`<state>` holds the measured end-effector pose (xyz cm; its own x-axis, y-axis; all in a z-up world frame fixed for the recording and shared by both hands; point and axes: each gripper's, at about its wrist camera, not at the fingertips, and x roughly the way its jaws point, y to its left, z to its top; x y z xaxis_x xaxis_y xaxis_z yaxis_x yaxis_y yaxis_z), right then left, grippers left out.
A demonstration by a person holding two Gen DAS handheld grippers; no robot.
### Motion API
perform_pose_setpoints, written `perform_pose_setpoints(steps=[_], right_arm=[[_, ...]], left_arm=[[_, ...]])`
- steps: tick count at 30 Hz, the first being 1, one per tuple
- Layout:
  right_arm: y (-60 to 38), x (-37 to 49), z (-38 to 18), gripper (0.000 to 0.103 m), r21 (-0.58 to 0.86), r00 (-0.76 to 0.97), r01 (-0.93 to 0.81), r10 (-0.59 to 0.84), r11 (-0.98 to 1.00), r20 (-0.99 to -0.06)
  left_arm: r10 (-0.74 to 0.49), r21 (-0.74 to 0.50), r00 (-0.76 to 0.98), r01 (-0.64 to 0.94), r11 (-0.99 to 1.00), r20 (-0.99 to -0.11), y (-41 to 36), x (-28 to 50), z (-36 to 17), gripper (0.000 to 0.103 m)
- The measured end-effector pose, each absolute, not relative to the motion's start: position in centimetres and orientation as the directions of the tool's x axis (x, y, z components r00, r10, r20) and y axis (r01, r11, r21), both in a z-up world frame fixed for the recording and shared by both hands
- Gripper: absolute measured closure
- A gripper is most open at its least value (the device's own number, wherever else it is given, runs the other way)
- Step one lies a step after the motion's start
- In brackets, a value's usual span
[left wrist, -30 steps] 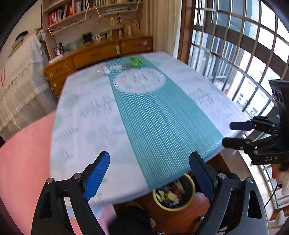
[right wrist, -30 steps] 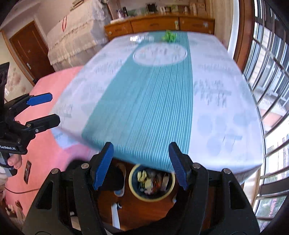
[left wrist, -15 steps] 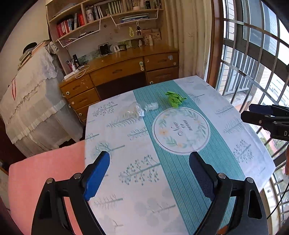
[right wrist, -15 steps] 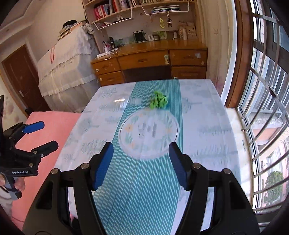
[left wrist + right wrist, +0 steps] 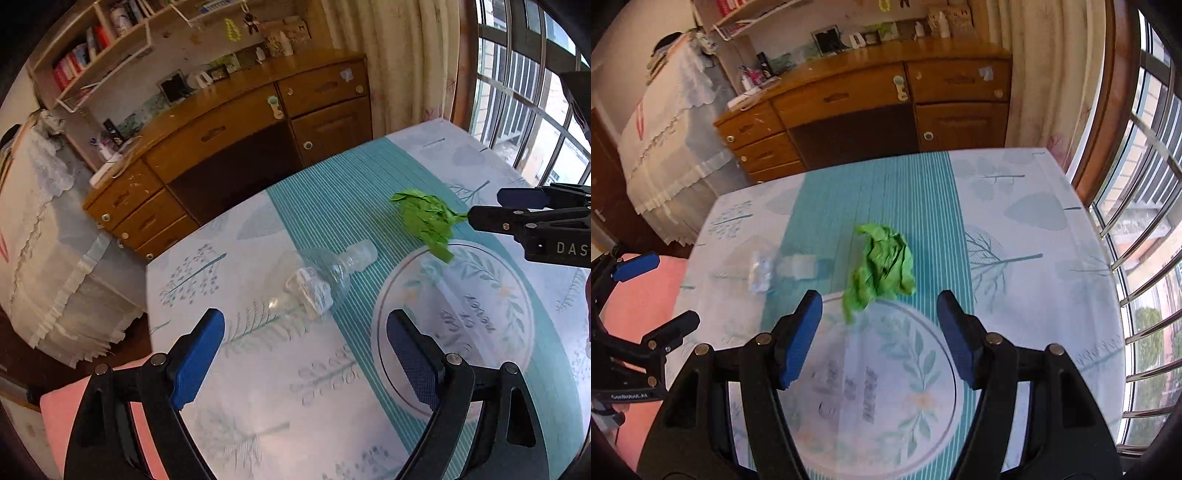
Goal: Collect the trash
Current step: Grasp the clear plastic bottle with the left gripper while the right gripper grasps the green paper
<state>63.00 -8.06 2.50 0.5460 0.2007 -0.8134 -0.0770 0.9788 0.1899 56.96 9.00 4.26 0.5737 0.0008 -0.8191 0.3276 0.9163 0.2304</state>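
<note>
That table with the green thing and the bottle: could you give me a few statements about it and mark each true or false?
1. The green crumpled paper lies on the teal stripe of the tablecloth. True.
2. The clear plastic bottle stands upright. False: it lies on its side.
3. The right gripper is open, with nothing between its fingers. True.
4. The left gripper is clamped on the bottle. False: it is open and short of the bottle.

Green crumpled paper (image 5: 882,267), clear bottle (image 5: 314,280), teal-striped white leaf-print tablecloth (image 5: 1015,229).
</note>
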Motion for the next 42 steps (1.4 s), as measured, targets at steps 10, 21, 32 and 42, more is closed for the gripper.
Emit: perform_pose_setpoints(steps=[10, 21, 32, 42], right_arm=[[-8.7, 69.0, -4.1, 0.041, 0.242, 0.515, -0.065, 0.241, 0.968, -0.823], [-7.8, 69.2, -5.7, 0.041, 0.255, 0.527, -0.127, 0.283, 0.959, -0.802], [-6.8, 66.3, -5.8, 0.068, 0.245, 0.5, -0.171, 0.299, 0.954, -0.813], [-8.1, 59.0, -4.9, 0.071, 0.307, 0.458, -0.193, 0.362, 0.932, -0.812]], left_arm=[[-0.037, 0.241, 0.518, 0.458, 0.856, -0.854, 9.2, 65.1, -2.1, 0.012], [-0.095, 0.182, 0.476, 0.503, 0.845, -0.874, 8.9, 68.6, -5.5, 0.012], [-0.124, 0.186, 0.478, 0.55, 0.814, -0.87, 5.6, 66.3, -7.4, 0.022], [-0.103, 0.181, 0.515, 0.472, 0.863, -0.851, 5.2, 58.0, -7.2, 0.023]])
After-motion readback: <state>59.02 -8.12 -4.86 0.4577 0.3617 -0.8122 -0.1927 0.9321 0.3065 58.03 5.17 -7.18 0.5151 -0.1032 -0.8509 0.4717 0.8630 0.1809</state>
